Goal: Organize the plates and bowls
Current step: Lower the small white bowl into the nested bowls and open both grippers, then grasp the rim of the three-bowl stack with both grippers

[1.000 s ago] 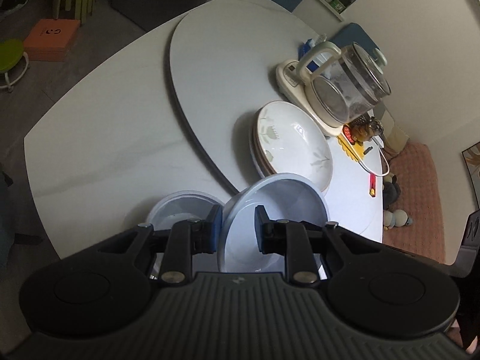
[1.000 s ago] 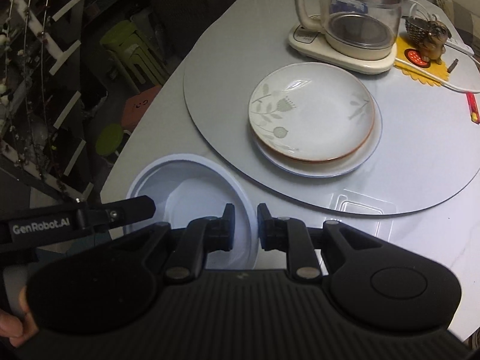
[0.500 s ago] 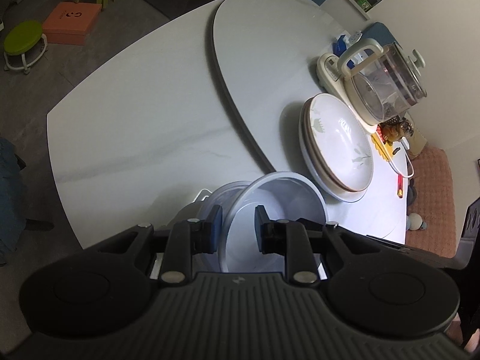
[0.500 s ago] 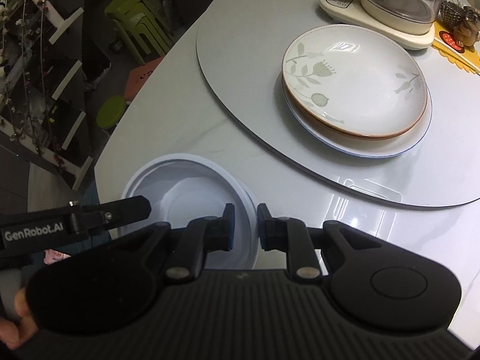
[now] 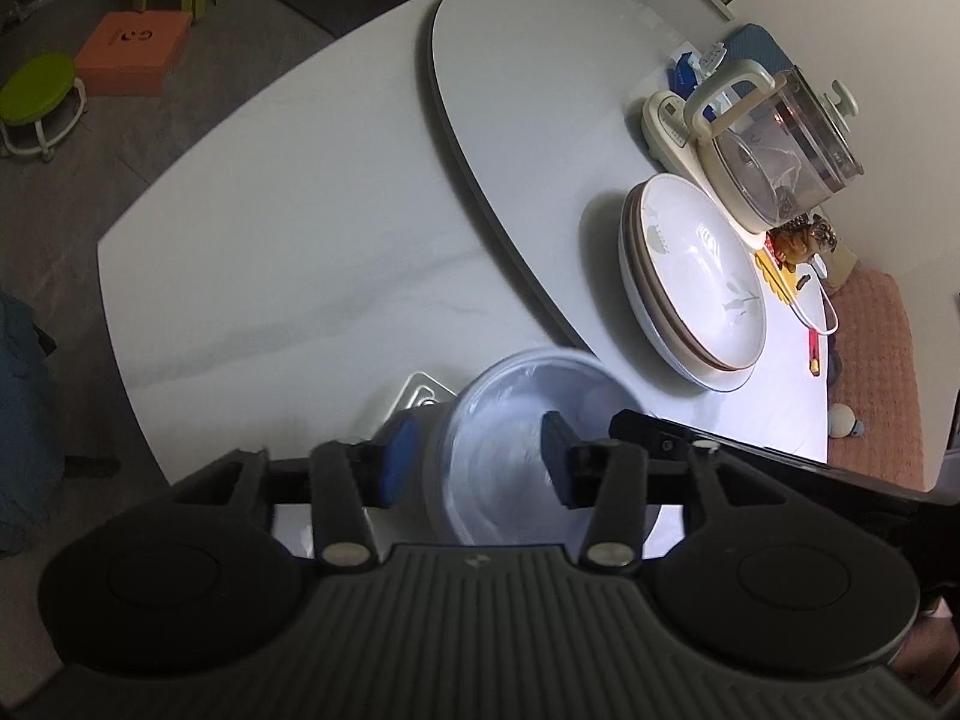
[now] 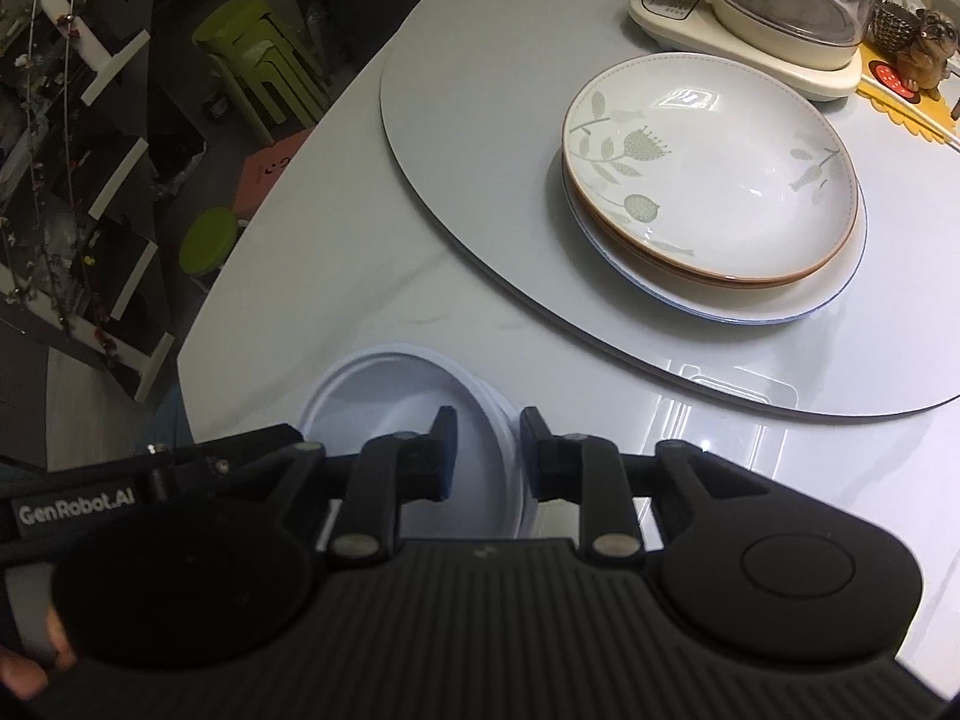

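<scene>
Left wrist view first: your left gripper (image 5: 477,459) sits at the bottom centre of the frame and its jaws are opening. The blue-padded fingers (image 5: 401,456) stand on either side of the pale bowl stack (image 5: 522,420), one outside the wall on the left, the other over the inside on the right. The pads look clear of the rim, though the bowl is blurred, so it's hard to be sure. The stack rests on the white table (image 5: 300,228) near its lower edge. Up and to the right, the floral plates (image 5: 696,276) are piled on the lazy Susan (image 5: 540,90), with the glass kettle (image 5: 780,150) just beyond them at the right edge. A green stool (image 5: 39,90) and an orange box (image 5: 135,51) are on the floor at upper left. The dark bar crossing in from the right is your other gripper's frame.

Right wrist view: your right gripper (image 6: 485,456) is also bottom centre, jaws opening too. The right rim of the bowl stack (image 6: 390,396) runs through the gap between the fingers (image 6: 444,450), and neither pad seems to press on it. The bowls lie in the lower left-centre of the frame on the table (image 6: 360,240). The floral plates (image 6: 708,180) fill the upper right on the lazy Susan (image 6: 480,120), a brown-rimmed pair on top of a wider white plate, and the kettle (image 6: 780,6) base nearly touches them at the top. Your hand (image 6: 24,666) shows at the far lower left, holding the left gripper's handle.
</scene>
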Available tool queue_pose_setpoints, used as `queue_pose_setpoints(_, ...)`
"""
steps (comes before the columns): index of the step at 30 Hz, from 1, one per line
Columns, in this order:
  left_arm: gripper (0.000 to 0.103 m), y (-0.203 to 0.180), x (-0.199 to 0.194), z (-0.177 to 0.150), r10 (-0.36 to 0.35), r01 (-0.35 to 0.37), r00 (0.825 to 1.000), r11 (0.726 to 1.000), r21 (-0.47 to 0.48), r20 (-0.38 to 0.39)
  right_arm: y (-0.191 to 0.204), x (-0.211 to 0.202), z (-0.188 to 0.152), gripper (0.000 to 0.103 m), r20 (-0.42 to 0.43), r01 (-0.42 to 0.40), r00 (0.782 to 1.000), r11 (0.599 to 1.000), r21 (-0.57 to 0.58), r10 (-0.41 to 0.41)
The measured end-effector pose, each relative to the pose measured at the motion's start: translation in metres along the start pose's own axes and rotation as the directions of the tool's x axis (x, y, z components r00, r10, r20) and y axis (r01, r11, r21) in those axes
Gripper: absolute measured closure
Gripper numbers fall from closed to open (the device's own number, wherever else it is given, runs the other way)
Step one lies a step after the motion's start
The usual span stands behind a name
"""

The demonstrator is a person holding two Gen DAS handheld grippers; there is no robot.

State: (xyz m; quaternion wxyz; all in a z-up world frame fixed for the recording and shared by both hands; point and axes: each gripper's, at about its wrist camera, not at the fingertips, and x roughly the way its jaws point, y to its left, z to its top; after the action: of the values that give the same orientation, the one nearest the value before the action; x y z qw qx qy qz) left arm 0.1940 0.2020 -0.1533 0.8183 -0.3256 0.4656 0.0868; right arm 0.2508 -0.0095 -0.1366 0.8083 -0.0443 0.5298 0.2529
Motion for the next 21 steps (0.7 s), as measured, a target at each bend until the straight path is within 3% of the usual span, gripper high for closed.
queue_pose_setpoints(2, 0.045, 0.003, -0.003, 0.001, 0.004, -0.004, 1.0, 1.0, 0.009, 0.002, -0.001, -0.005, -0.001, 0.047, 0.014, 0.004, 1.0, 1.0, 0.013, -0.004)
queue_pose_setpoints(3, 0.043, 0.005, -0.003, 0.002, 0.002, -0.002, 1.0, 1.0, 0.011, -0.003, -0.002, -0.008, -0.002, 0.044, 0.02, 0.009, 1.0, 1.0, 0.018, -0.01)
queue_pose_setpoints(9, 0.036, 0.011, 0.001, 0.002, 0.001, 0.0, 0.999, 1.0, 0.024, -0.032, -0.008, -0.008, -0.006, 0.044, -0.012, 0.019, 1.0, 0.998, 0.068, -0.018)
queue_pose_setpoints(21, 0.035, 0.014, 0.028, -0.006, -0.036, 0.039, 0.997, 0.998, 0.047, -0.062, -0.016, 0.008, -0.02, 0.046, -0.054, 0.019, 0.999, 0.983, 0.182, -0.009)
